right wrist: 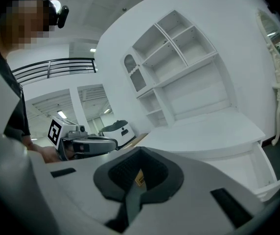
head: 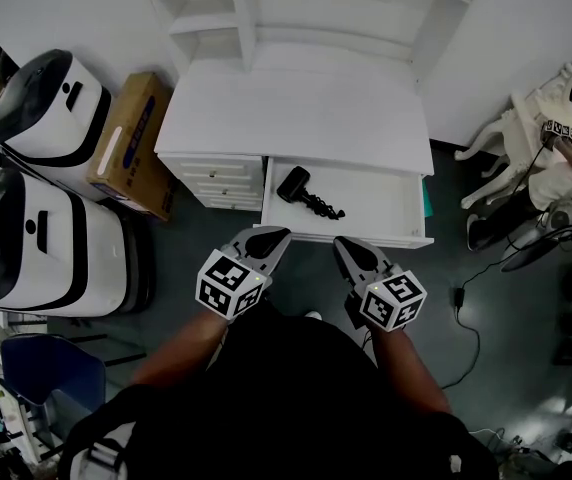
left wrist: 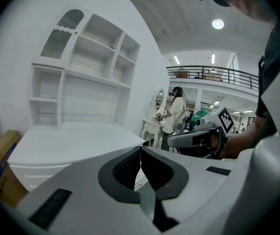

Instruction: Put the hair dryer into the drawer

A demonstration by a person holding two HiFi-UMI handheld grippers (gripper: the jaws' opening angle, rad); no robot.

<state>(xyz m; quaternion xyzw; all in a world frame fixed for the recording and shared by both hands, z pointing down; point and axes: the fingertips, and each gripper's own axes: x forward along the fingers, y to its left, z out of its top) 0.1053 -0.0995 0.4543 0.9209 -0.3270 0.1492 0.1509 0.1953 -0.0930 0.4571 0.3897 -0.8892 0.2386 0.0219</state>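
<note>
A black hair dryer (head: 294,183) with its coiled cord lies at the left end of the open white drawer (head: 386,214) of the white desk (head: 296,118). Both grippers hang in front of the drawer, apart from it. My left gripper (head: 272,236) is shut and holds nothing; its jaws meet in the left gripper view (left wrist: 140,156). My right gripper (head: 342,245) is shut and empty as well, with its jaws closed together in the right gripper view (right wrist: 139,173). Each gripper shows in the other's view, the right gripper (left wrist: 198,137) and the left gripper (right wrist: 81,143).
White shelves (head: 306,8) rise behind the desk. A cardboard box (head: 131,143) and two white machines (head: 41,108) stand to the left. A white chair (head: 536,128) and cables (head: 466,298) are on the dark floor at the right. Another person (left wrist: 175,114) stands in the background.
</note>
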